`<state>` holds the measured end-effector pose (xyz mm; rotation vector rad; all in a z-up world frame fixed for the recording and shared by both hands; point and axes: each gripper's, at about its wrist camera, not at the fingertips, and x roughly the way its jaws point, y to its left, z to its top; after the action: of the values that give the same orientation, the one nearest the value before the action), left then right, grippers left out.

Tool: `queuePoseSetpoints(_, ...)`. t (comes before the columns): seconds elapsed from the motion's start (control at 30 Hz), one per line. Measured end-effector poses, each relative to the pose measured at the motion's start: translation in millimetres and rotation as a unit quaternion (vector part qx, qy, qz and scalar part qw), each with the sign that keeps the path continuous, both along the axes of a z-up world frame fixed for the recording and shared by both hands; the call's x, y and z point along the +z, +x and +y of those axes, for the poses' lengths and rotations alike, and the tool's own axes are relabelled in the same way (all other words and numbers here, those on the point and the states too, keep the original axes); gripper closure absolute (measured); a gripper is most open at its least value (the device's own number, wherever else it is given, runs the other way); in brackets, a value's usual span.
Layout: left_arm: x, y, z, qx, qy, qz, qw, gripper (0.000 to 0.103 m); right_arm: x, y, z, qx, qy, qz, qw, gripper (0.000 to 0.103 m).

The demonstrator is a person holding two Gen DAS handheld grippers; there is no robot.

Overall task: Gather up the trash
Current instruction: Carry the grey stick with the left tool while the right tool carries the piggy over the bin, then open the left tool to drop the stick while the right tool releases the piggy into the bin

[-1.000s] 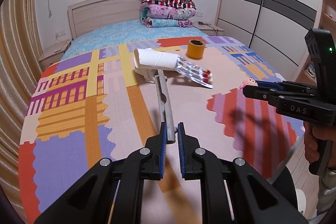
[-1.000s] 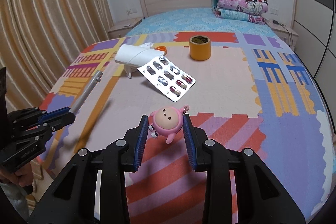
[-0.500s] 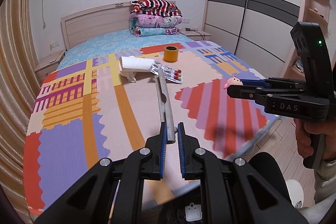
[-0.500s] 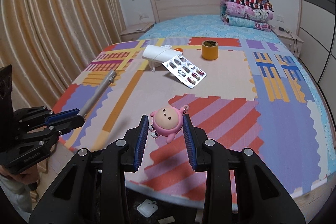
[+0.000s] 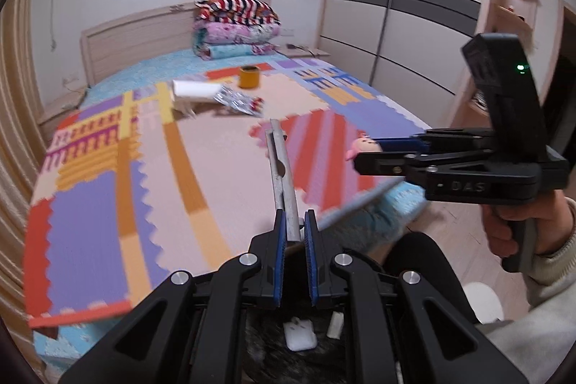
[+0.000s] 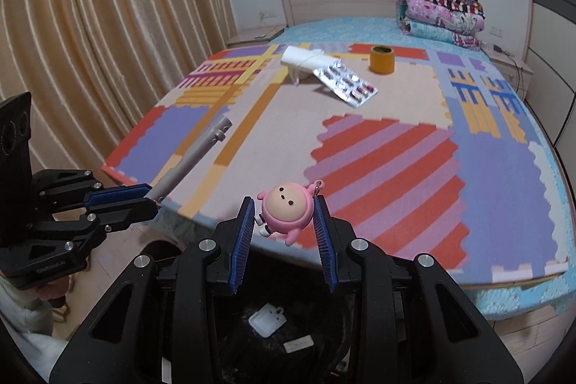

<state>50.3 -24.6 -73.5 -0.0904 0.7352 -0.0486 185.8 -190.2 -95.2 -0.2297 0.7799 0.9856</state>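
left gripper (image 5: 295,225) clamps metal rod (image 5: 282,175) | right gripper (image 6: 284,222) clamps pink doll (image 6: 286,209) (face: right view only)

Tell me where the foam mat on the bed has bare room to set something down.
Free: the near striped red-and-lilac patch of the foam mat, the purple squares at its left and right edges. Crowded: the far middle, where the white tube, pill blister pack and tape roll cluster.

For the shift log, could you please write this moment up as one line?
left gripper: shut on metal tube | right gripper: shut on pink doll | both above black bin | pill pack on mat
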Motion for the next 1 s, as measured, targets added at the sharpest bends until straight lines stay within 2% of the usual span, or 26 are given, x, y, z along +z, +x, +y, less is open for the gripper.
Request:
queuePoseSetpoints(0.4,-49,-30,-30,-0.048,-0.041,0.063,0.9960,0.093,-53,-26,-10,0.029,-0.044,0.050,0.997,0.070)
queuePoseSetpoints(0.9,-136,-13,-24,-0.032,-0.076,0.173,0.9815,0.093,-141,-35,-8,0.030,-0.147,0.099,0.984,0.070)
queuePoseSetpoints(1.0,-152,-7,-25,-0.027,-0.074,0.193,0.9780,0.093,-155,-38,-1,0.034,-0.176,0.087,0.980,0.070)
